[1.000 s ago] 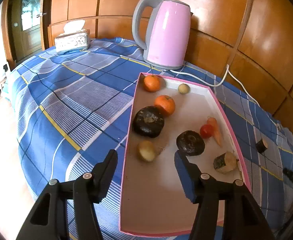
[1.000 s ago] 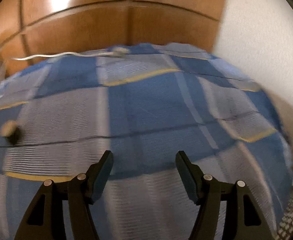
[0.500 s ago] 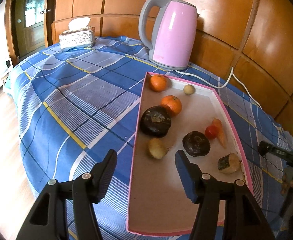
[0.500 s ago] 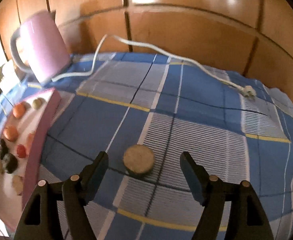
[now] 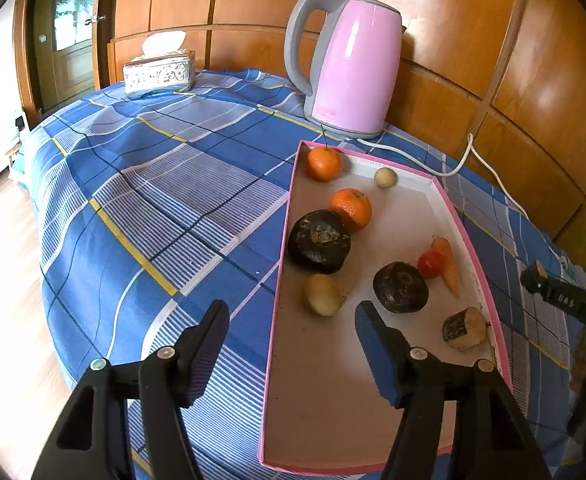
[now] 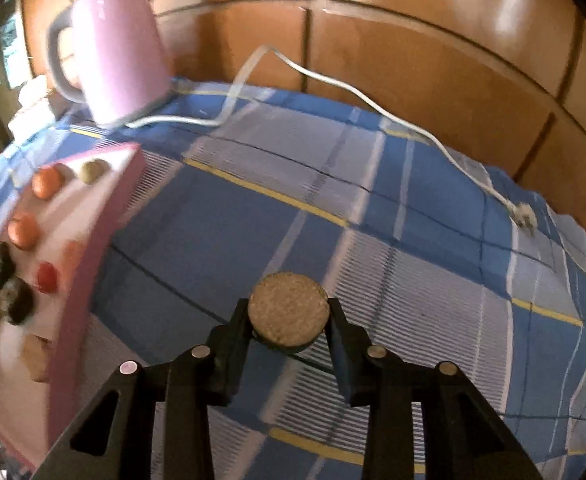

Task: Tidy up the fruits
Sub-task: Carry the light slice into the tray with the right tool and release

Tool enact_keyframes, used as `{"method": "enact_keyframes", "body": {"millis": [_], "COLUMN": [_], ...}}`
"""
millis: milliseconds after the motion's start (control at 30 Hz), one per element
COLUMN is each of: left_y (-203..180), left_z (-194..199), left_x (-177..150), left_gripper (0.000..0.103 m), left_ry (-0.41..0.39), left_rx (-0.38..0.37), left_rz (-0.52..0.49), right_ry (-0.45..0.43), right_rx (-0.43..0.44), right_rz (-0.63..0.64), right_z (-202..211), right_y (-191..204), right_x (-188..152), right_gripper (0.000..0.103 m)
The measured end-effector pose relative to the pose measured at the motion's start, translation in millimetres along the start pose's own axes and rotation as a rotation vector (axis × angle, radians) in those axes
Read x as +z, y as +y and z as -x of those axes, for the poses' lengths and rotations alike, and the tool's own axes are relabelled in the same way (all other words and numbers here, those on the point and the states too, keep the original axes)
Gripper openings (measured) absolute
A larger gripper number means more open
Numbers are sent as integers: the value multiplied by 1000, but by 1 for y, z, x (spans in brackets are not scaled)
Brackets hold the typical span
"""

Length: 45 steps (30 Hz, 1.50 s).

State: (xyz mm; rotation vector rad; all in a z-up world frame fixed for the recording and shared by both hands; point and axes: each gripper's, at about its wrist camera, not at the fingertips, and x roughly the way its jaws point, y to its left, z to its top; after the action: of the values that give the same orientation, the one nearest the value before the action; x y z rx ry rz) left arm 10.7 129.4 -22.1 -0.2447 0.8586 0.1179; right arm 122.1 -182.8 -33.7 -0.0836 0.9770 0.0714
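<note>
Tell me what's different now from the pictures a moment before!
The right gripper swung over from bare cloth to the round brown chunk lying on the blue tablecloth, and its jaws are closing around it, pads against its sides. The left gripper opened a bit wider with nothing between its jaws. The fruits in the pink tray and the pink kettle stayed where they were.

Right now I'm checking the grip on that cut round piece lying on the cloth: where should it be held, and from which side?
Across its dark curved sides, coming from above. The cut piece lies with its flat pale face up, so only the rounded rim gives opposing surfaces. The right gripper is closing there now, its fingers flanking the piece on either side.
</note>
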Motion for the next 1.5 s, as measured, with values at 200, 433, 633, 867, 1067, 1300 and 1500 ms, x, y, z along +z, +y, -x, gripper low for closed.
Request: {"method": "enact_keyframes", "body": {"millis": [200, 433, 633, 867, 1067, 1300, 1500], "left_y": [1, 3, 5, 5, 8, 4, -6], "left_z": [0, -3, -4, -6, -7, 0, 10], "left_x": [-1, -2, -3, -3, -3, -2, -3], "left_gripper": [67, 69, 69, 69, 74, 85, 91], "left_ry": [5, 12, 13, 18, 18, -3, -38], "left_rx": [1, 2, 5, 8, 19, 25, 38], "left_rz": [3, 6, 9, 9, 18, 12, -19], "right_ry": [-42, -53, -45, 2, 6, -38, -97], "right_rx": [130, 264, 345, 348, 378, 361, 262], "right_rz": [87, 135, 187, 198, 174, 134, 107], "right_z": [15, 18, 11, -14, -16, 5, 31], "right_y": [45, 90, 135, 164, 164, 147, 128], "right_x": [18, 39, 52, 54, 51, 41, 18], "right_gripper": [37, 37, 37, 37, 57, 57, 58]}}
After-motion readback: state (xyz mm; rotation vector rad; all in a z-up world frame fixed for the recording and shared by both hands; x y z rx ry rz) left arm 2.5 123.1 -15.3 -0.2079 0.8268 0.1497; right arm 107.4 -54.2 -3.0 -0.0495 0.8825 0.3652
